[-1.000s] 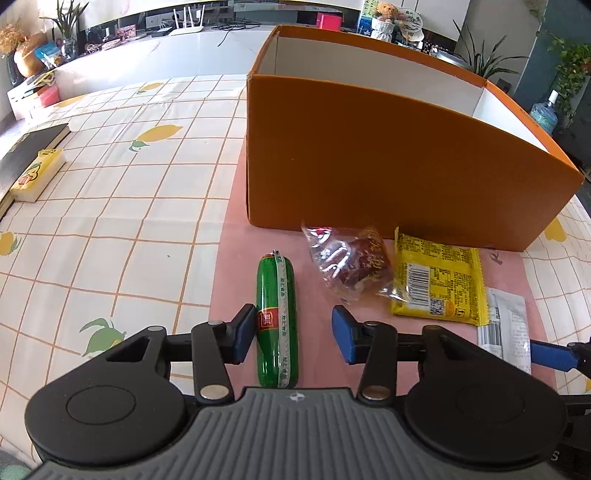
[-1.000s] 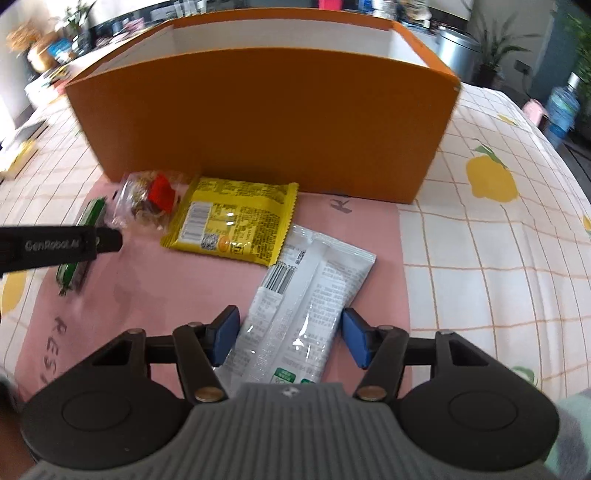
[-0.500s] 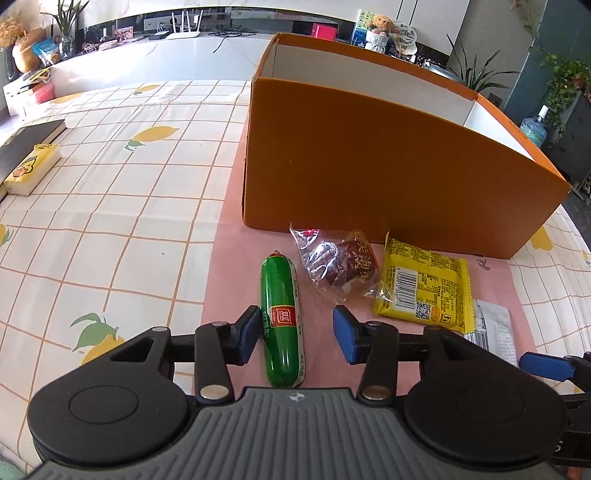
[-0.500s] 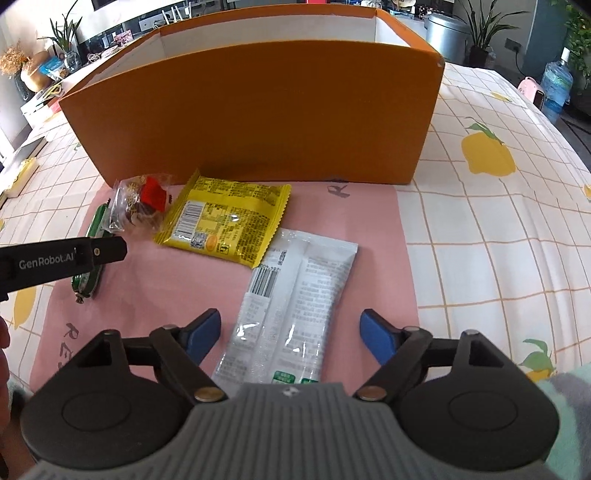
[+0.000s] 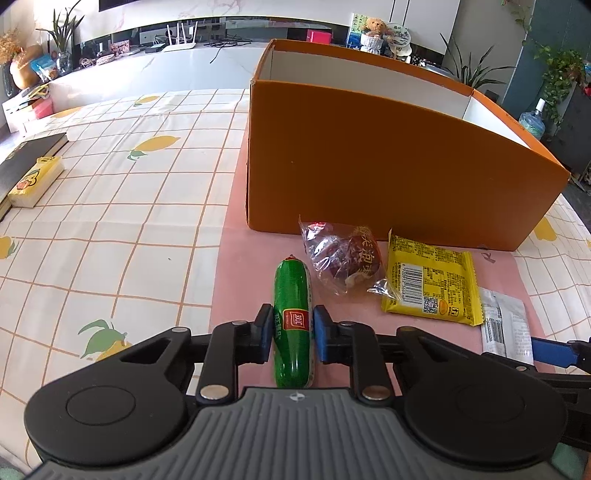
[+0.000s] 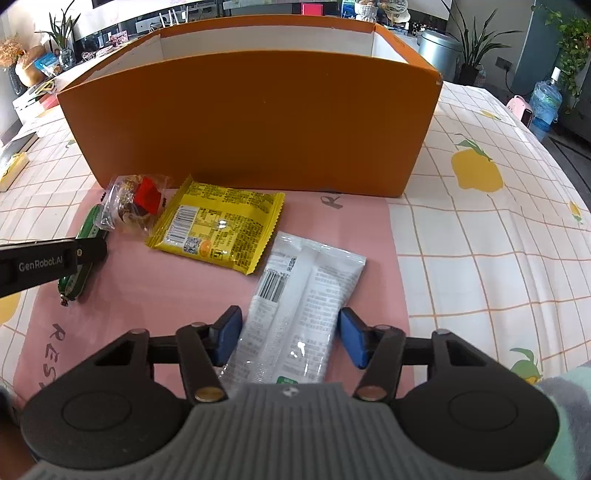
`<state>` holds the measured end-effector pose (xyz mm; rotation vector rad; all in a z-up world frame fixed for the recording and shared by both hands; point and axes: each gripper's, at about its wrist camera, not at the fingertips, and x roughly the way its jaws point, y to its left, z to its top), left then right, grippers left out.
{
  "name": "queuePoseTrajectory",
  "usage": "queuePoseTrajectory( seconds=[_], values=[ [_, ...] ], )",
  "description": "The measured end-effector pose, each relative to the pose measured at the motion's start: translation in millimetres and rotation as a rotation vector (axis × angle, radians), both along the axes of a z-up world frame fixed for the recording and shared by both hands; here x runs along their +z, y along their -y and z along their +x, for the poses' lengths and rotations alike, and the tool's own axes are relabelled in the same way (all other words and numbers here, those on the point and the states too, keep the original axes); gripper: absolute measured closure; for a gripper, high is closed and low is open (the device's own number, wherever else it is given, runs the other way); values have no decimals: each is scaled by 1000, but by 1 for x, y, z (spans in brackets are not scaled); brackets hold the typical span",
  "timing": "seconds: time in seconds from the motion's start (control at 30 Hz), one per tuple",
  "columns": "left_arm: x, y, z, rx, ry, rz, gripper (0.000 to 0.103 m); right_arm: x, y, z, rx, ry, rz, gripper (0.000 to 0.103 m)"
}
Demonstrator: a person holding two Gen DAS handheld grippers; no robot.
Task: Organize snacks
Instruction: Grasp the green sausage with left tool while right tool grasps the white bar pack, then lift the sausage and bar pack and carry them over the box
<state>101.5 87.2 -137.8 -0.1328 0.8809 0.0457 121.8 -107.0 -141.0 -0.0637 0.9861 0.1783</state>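
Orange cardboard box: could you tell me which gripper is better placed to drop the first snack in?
Left gripper: shut on the green sausage. The right gripper's jaws are closing, pads apparently not pressing the white pouch.

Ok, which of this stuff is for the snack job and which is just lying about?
Job: green sausage, clear candy bag, yellow packet, white packet, orange box.
Lying about: black book, yellow pack beside it, router, teddy bear, water bottle.

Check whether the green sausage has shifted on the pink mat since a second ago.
No. The green sausage lies at the same spot, left of the clear snack bag, before the orange box.
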Motion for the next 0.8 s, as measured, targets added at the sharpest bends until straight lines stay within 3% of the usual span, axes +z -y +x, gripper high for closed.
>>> queuePoseTrajectory(
  seconds=[0.37,0.8],
  values=[
    [16,3,-9,19,-2,-26,78,8,13,-1,-37,-7,57,52],
    [59,15,-28,-1,74,-40,78,51,26,-17,-47,106,102,52]
  ],
)
